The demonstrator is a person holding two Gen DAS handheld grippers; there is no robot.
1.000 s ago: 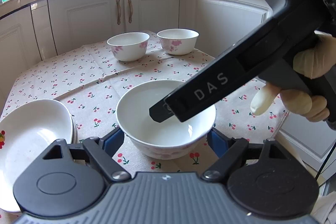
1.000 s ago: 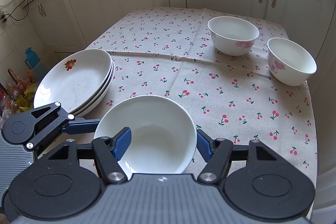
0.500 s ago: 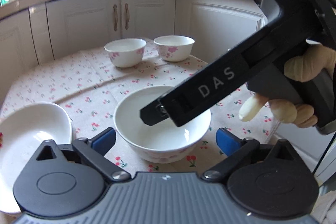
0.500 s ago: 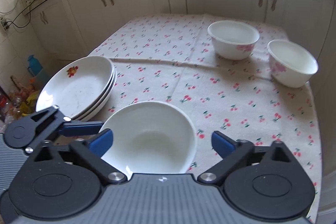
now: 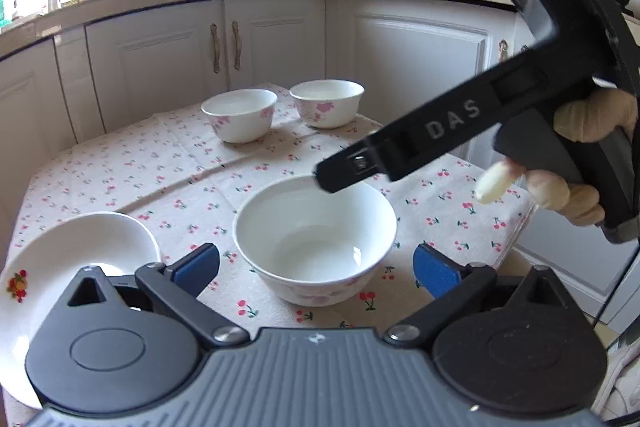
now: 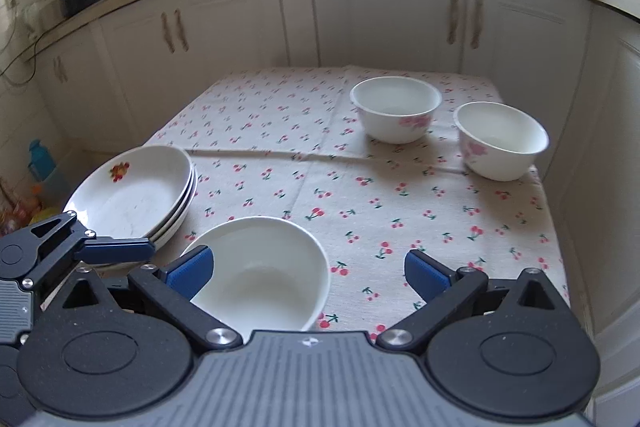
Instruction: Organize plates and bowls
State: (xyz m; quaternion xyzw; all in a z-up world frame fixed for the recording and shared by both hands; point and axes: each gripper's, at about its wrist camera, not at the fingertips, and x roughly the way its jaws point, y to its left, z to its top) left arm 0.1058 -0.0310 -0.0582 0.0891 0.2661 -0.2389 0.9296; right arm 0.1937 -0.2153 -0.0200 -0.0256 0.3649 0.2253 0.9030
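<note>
stack of plates [image 6: 132,195]: left edge of the cherry-print tablecloth [image 6: 360,203], rim overhanging. left gripper [image 5: 316,269]: jaws just spread wide, blue pads clear of the near bowl [image 5: 316,239] on either side. right gripper [image 6: 306,273]: jaws just spread wide, holding nothing, near bowl low left between them. two floral bowls [image 6: 394,109] [image 6: 502,141]: far right, one near the cloth edge. open cloth mid-table.
</note>
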